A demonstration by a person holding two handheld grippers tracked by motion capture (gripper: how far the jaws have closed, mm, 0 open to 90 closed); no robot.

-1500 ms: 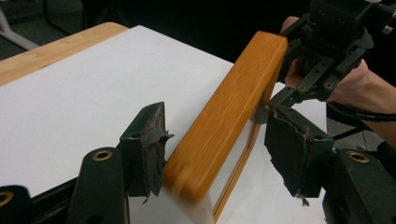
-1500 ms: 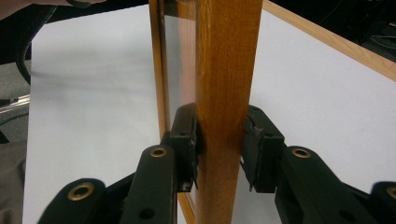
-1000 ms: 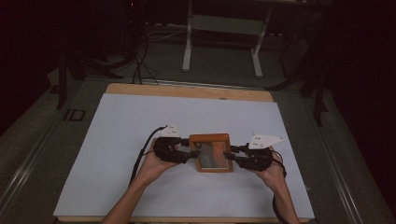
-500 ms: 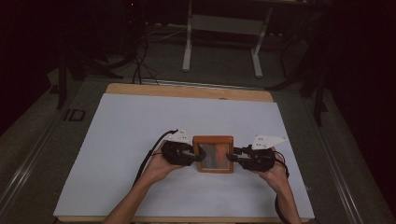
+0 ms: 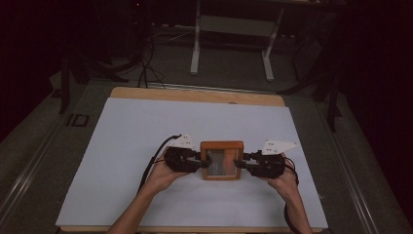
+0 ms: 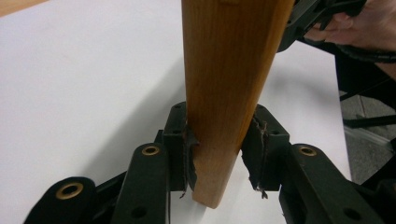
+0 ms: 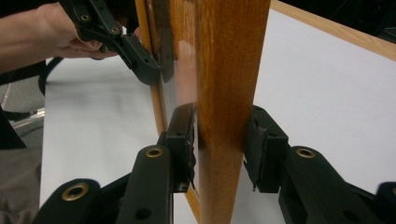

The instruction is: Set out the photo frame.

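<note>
Both tongs, left (image 5: 201, 162) and right (image 5: 239, 164), clamp the wooden frame (image 5: 222, 146).

No legible text, label, brand, number or sign appears in any view. A small dark rectangular outline (image 5: 78, 120) lies on the grey floor just beside the desk's (image 5: 126, 131) far left corner, in the high view; whether it holds characters cannot be told. The grey three-cornered plates (image 5: 278, 145) bear small dark dots, too small to read as lettering. The wooden picture frame (image 5: 222, 145) carries no readable mark.
</note>
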